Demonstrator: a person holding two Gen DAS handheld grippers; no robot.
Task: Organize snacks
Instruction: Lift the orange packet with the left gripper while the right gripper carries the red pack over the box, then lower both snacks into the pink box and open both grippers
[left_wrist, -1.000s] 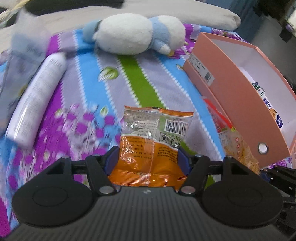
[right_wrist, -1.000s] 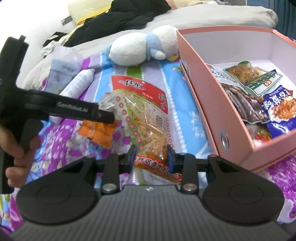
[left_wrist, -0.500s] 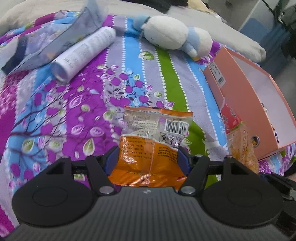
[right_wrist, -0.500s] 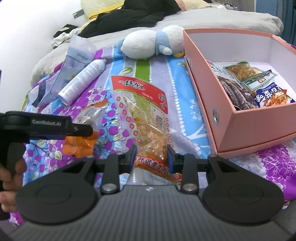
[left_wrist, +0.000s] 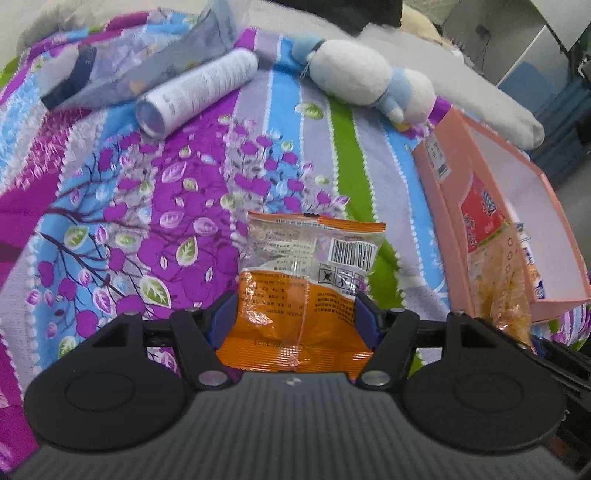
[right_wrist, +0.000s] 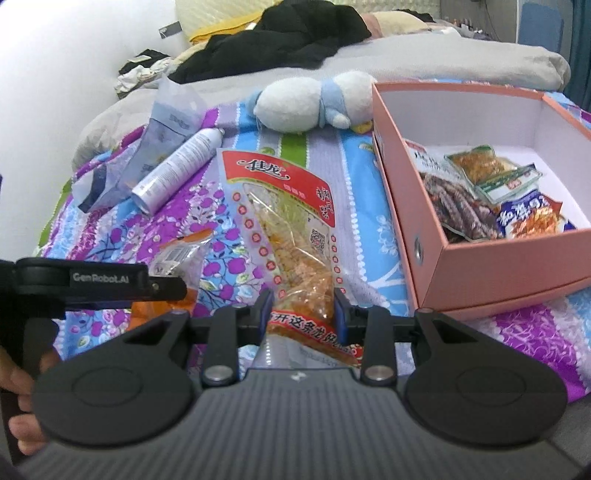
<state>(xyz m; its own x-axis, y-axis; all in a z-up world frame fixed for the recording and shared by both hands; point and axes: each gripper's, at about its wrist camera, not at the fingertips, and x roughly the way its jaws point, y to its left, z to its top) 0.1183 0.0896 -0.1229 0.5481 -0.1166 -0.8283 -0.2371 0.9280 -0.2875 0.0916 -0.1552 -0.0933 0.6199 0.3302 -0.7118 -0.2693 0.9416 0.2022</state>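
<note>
My left gripper (left_wrist: 293, 321) is shut on an orange and clear snack packet (left_wrist: 306, 280), held above the patterned bedspread; the same packet (right_wrist: 177, 254) shows at the left of the right wrist view. My right gripper (right_wrist: 303, 314) is shut on the lower end of a long clear bag with a red top (right_wrist: 291, 221), which also hangs at the right of the left wrist view as the long bag (left_wrist: 495, 266). A pink box (right_wrist: 495, 273) stands on the bed at the right, with several snack packs (right_wrist: 480, 195) inside.
A white spray can (right_wrist: 181, 170), a pale blue pouch (right_wrist: 162, 140) and a white and blue plush toy (right_wrist: 314, 103) lie farther back on the bedspread (left_wrist: 129, 206). Dark clothes and pillows lie beyond. A hand (right_wrist: 18, 406) grips the left tool's handle.
Both grippers have lifted with their packets still held. The left one has swung left and rolled, so the pink box now sits farther to its right. The box has shifted right in the right view.
</note>
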